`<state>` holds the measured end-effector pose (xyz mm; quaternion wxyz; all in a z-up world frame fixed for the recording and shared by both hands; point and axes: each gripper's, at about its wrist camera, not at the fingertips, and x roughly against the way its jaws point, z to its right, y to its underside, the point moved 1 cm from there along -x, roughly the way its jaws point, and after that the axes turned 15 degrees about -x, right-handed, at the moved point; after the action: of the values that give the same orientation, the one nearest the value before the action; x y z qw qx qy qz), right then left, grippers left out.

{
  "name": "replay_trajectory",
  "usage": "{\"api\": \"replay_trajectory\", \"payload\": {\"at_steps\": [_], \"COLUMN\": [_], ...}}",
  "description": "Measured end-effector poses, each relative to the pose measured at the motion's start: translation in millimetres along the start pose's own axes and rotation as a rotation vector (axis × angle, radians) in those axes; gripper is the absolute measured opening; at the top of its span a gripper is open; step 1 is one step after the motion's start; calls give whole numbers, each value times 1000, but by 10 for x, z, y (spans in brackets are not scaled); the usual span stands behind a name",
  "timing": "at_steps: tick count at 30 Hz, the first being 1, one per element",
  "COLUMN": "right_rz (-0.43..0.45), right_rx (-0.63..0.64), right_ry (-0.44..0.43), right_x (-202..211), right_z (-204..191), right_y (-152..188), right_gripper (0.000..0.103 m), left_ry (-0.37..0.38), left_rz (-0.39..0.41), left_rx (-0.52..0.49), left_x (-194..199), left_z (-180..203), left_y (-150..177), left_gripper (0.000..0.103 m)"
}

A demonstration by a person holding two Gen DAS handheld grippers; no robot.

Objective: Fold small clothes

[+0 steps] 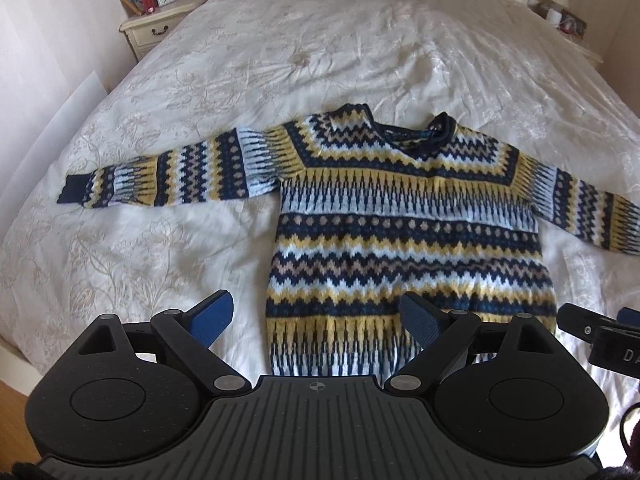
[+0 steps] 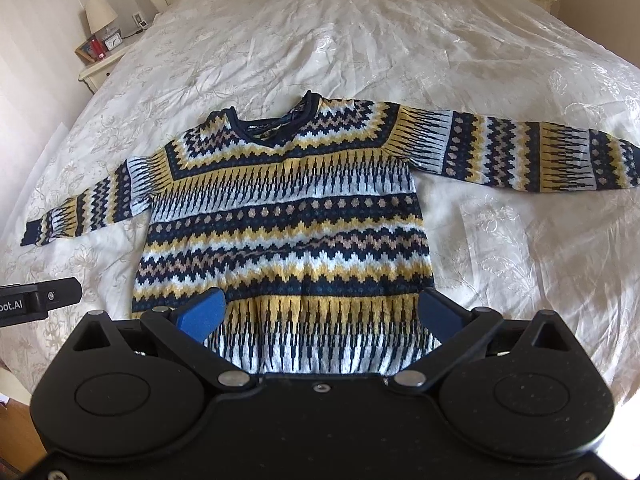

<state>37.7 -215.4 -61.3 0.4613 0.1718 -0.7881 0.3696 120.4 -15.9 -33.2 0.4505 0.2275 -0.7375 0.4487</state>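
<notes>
A small knitted sweater [image 1: 404,232] in navy, yellow, pale blue and tan bands lies flat on the white bedspread [image 1: 280,60], front up, both sleeves spread out sideways. My left gripper [image 1: 316,316] hovers open above its lower left hem corner, blue pads wide apart and nothing between them. In the right wrist view the same sweater [image 2: 288,216] fills the middle. My right gripper [image 2: 320,312] is open over the hem, its blue pads on either side of the lower band. The left sleeve cuff [image 1: 72,190] reaches toward the bed's left side.
The bed [image 2: 400,40] stretches far beyond the sweater. A cream nightstand [image 1: 156,28] with a lamp, a clock and a frame stands at the back left. Another nightstand [image 1: 568,20] with small items is at the back right. Wooden floor [image 1: 12,408] shows at the lower left.
</notes>
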Motion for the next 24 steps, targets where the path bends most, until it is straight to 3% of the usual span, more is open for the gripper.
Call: {"api": "replay_trajectory", "payload": {"at_steps": [9, 12, 14, 15, 18, 24], "right_rz": [61, 61, 45, 33, 23, 9], "right_rx": [-40, -18, -11, -9, 12, 81], "right_ry": [-17, 17, 14, 13, 41, 34], "right_x": [-324, -469, -565, -632, -773, -1033], "right_z": [15, -48, -74, -79, -146, -251], "right_y": [-311, -367, -382, -387, -379, -488], "right_gripper": [102, 99, 90, 89, 87, 80], "left_ry": [6, -3, -6, 2, 30, 124], "left_rz": [117, 108, 94, 78, 46, 75], "left_rx": [-82, -122, -161, -178, -189, -160], "left_x": [-366, -536, -667, -742, -900, -1063], "left_z": [-83, -117, -129, -141, -181, -252], "left_y": [-241, -275, -283, -279, -262, -266], "left_gripper": [90, 88, 71, 70, 69, 69]}}
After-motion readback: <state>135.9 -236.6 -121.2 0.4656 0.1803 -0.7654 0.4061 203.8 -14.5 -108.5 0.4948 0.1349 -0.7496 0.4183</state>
